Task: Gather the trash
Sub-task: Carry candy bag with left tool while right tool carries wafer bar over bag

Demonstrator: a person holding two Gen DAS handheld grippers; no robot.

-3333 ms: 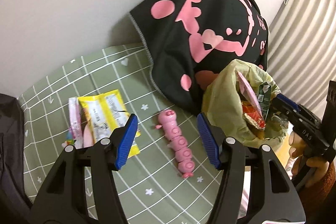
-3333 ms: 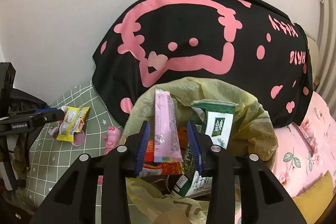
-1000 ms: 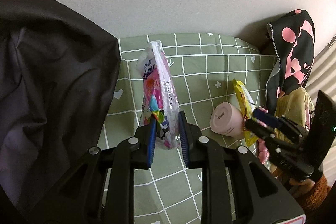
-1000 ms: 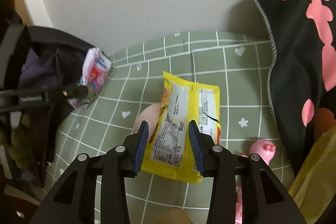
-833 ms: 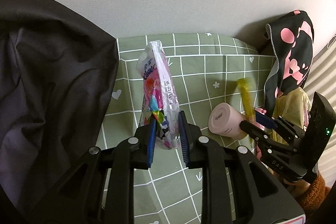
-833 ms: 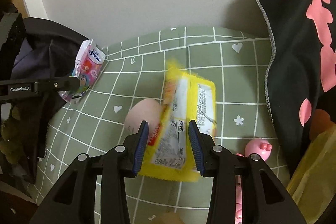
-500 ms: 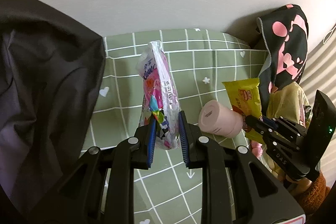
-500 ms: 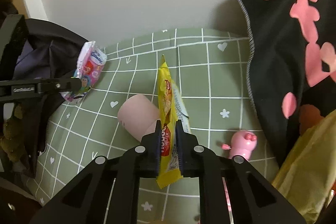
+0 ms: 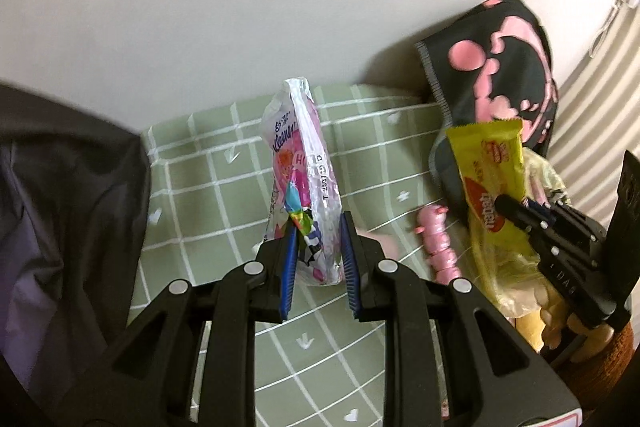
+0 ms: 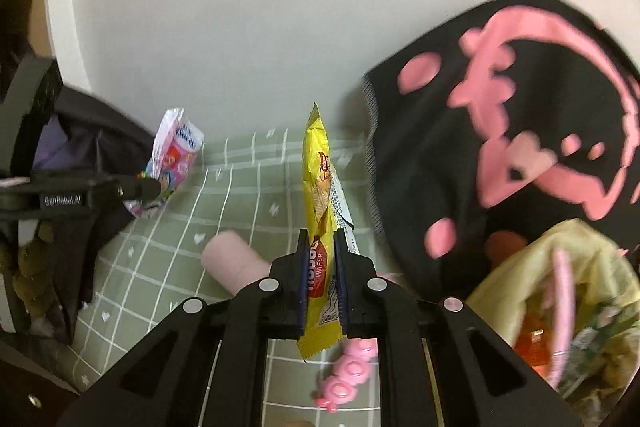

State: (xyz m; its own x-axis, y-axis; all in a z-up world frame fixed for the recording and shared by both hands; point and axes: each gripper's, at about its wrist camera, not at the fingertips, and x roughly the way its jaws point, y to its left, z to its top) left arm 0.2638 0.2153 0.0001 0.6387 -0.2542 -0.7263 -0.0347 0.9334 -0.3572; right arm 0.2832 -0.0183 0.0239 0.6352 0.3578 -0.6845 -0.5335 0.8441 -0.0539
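Observation:
My left gripper (image 9: 318, 227) is shut on a pink tissue pack (image 9: 302, 171) and holds it upright above the green checked sheet (image 9: 224, 187); the pack also shows in the right wrist view (image 10: 172, 151). My right gripper (image 10: 321, 247) is shut on a yellow wafer wrapper (image 10: 318, 195), held upright off the sheet; the wrapper also shows in the left wrist view (image 9: 492, 183). The yellow trash bag (image 10: 560, 287) stands open at the right with wrappers inside, close beside the right gripper.
A pink cup (image 10: 232, 263) lies on its side on the sheet. A pink caterpillar toy (image 9: 438, 243) lies near the bag. A black cloth with pink print (image 10: 520, 127) drapes behind the bag. A dark garment (image 9: 60, 207) lies at the left. A wall is behind.
My right gripper has shut on the yellow wrapper, lifted it off the sheet and swung right toward the bag. My left gripper keeps the tissue pack and has turned right as well.

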